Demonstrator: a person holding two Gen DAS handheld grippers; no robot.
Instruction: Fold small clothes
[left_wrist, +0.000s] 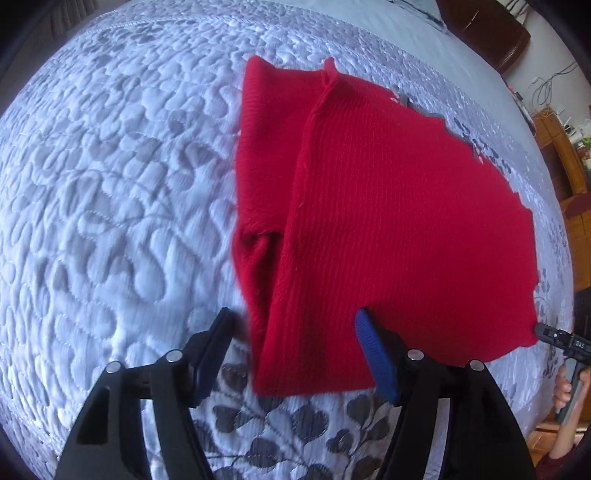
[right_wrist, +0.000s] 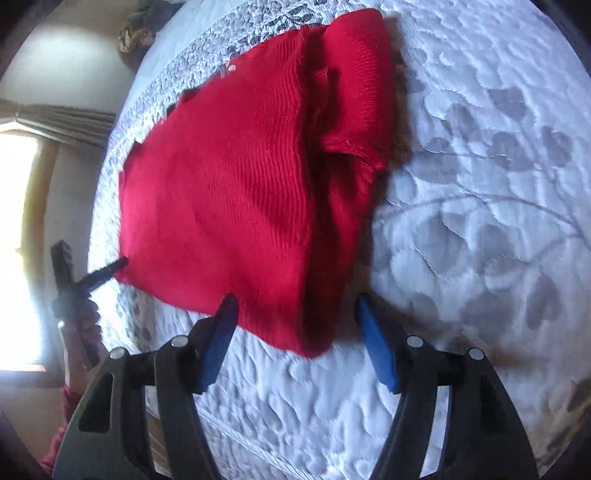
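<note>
I see the red knit lying on the quilt, partly folded, with one side flap laid over the middle. My left gripper is wide, and the near edge of the knit sits between its blue fingers; I cannot tell if a finger touches the cloth. My right gripper is also wide and holds nothing, with the near corner of the knit between its fingers. In each view the other gripper appears at a far corner of the knit. Both views are blurred at the edges.
</note>
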